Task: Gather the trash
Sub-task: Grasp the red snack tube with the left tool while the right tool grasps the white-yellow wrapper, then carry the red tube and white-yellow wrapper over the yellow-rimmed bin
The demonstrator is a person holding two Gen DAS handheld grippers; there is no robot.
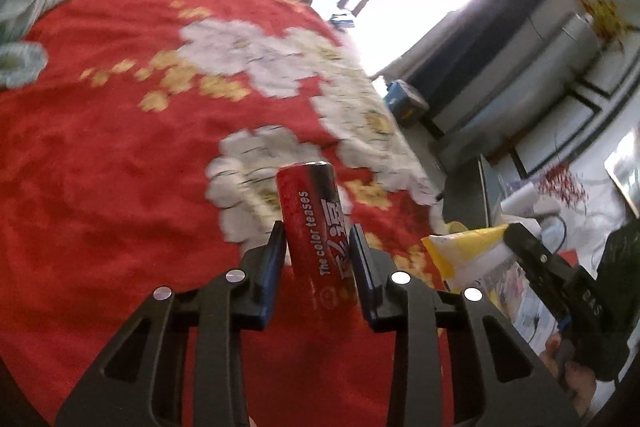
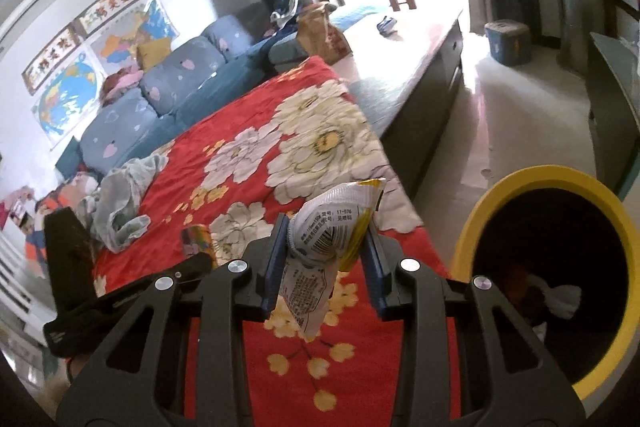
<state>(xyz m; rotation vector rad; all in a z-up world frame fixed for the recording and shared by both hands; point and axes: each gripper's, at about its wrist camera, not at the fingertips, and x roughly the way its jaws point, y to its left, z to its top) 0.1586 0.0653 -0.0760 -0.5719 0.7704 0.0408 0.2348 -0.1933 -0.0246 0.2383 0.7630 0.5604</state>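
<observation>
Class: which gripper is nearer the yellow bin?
Right. The right gripper, holding a wrapper, is beside the yellow bin; the left gripper grips a can farther left.

Yellow-rimmed bin mouth gapes unobstructed beside the red blanket.

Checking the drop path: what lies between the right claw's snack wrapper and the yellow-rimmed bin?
Right wrist view: only red floral blanket lies between the crumpled white-and-yellow snack wrapper and the yellow-rimmed bin.
</observation>
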